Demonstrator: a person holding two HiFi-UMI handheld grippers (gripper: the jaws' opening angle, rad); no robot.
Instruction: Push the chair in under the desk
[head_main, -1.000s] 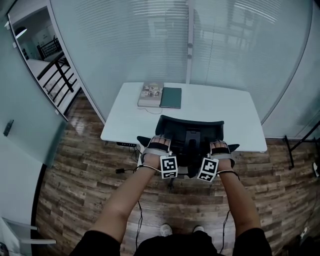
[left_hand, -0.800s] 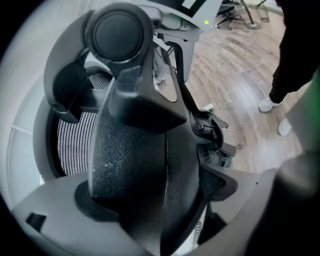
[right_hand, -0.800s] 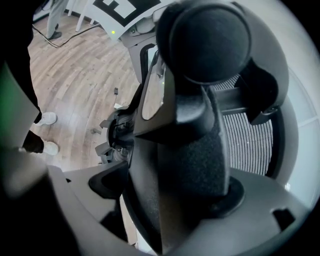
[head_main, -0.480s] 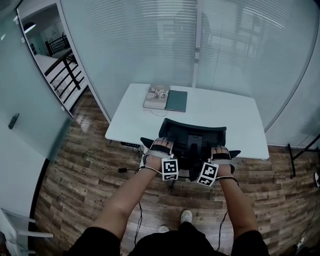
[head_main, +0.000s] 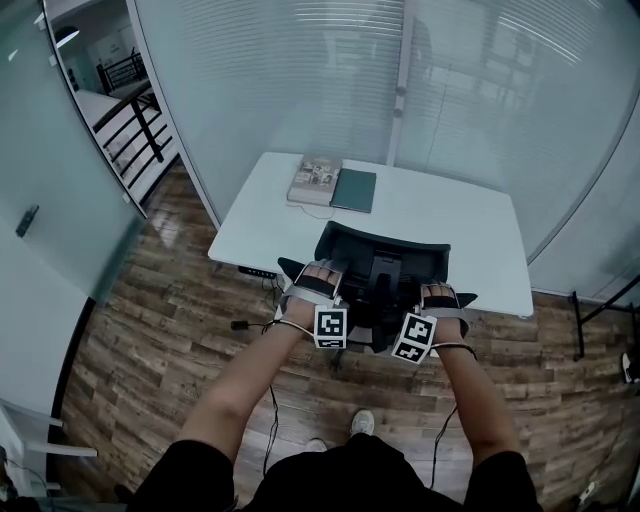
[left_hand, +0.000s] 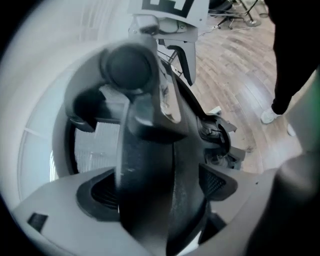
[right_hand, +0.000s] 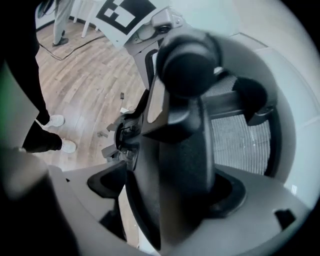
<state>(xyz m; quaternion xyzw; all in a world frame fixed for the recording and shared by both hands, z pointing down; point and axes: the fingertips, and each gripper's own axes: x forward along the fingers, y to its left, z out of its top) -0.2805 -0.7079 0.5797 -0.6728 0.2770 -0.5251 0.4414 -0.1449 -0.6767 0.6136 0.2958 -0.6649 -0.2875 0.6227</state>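
Head view: the chair (head_main: 385, 262) stands at the near edge of the desk (head_main: 455, 225), roughly centred, with its backrest top overlapping that edge. The left gripper (head_main: 318, 282) and right gripper (head_main: 437, 298) sit on the backrest's near side, left and right of its spine. Each gripper view shows its jaws clamped on a dark frame bar (left_hand: 150, 190) (right_hand: 185, 170) of the chair. Judgement: seat largely under; at most a short far-ward push remains.

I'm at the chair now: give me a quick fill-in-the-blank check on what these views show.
The left hand-held gripper and right hand-held gripper are shut on the chair, coloured ____. The desk top is ____. The book lies at the desk's far ____ corner.
Missing: black; white; left.
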